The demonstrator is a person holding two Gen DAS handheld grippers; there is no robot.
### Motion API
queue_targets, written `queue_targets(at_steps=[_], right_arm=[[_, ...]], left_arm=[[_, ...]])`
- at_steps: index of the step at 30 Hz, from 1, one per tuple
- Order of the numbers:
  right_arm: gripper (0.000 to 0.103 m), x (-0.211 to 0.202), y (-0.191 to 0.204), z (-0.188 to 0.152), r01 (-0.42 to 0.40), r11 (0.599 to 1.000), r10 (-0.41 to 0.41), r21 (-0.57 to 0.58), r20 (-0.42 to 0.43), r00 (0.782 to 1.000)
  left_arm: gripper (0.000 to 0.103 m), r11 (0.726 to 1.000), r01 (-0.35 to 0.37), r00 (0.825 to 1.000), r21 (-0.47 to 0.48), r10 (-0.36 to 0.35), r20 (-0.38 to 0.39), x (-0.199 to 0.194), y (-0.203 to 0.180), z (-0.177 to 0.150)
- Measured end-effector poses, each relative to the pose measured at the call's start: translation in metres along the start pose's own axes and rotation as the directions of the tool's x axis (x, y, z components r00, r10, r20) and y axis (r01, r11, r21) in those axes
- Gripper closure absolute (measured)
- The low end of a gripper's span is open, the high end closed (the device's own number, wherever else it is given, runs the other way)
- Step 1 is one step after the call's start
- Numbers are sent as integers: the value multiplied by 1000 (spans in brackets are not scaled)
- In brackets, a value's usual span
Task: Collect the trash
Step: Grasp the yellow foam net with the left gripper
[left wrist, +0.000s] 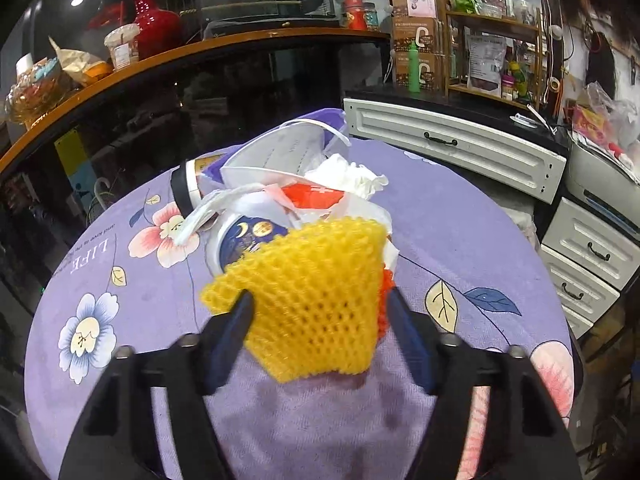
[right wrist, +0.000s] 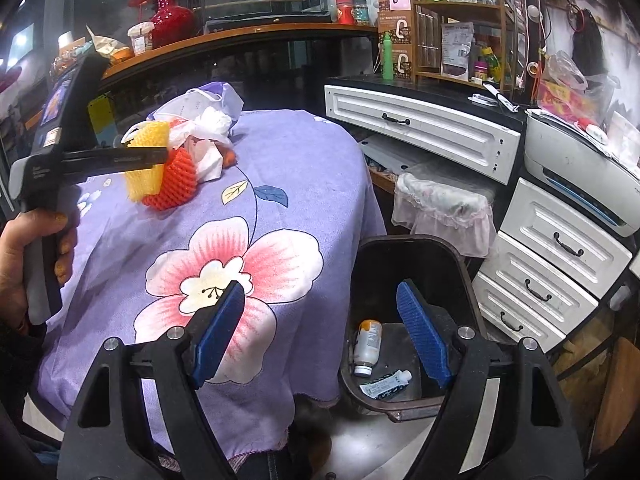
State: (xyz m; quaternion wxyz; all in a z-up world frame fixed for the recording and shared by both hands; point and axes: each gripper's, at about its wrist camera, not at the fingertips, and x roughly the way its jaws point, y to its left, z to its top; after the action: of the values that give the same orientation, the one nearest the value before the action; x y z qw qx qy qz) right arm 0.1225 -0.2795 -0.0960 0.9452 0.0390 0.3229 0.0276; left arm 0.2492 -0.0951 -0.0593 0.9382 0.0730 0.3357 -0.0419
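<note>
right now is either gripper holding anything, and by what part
The left gripper straddles the yellow foam net at its near end, but a firm clamp cannot be told. The right gripper is open and empty.

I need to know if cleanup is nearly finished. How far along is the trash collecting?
Started, far from finished. Done: a bottle and a tube lie in the bin. In hand: the left gripper straddles the yellow foam net. Left: the orange net, tissue and wrappers on the table.

red vase point(left wrist: 150, 20), white drawers point(right wrist: 416, 128), green bottle point(right wrist: 387, 56), floral tablecloth point(right wrist: 280, 168)
</note>
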Motion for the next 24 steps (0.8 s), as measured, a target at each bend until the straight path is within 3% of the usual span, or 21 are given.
queue_targets(at_steps=[1, 3, 6, 14, 24], right_arm=[[25, 1, 1, 1, -5, 1000, 5, 2, 0, 1000], [25, 2, 5, 2, -17, 1000, 17, 0, 1, 1000], [25, 2, 11, 5, -33, 999, 33, -12, 8, 999], [25, 9, 33, 21, -110, 993, 111, -48, 26, 994], [25, 35, 87, 54, -262, 954, 262, -146, -15, 965]], left_arm=[[52, 1000, 18, 1000, -18, -18, -2, -3, 4, -2], [71, 998, 40, 999, -50, -40, -15, -5, 11, -4], [87, 994, 61, 998, -85, -62, -12, -12, 22, -11], [91, 990, 91, 995, -109, -87, 46, -44, 43, -22], [91, 988, 89, 994, -128, -80, 77, -74, 73, -35]])
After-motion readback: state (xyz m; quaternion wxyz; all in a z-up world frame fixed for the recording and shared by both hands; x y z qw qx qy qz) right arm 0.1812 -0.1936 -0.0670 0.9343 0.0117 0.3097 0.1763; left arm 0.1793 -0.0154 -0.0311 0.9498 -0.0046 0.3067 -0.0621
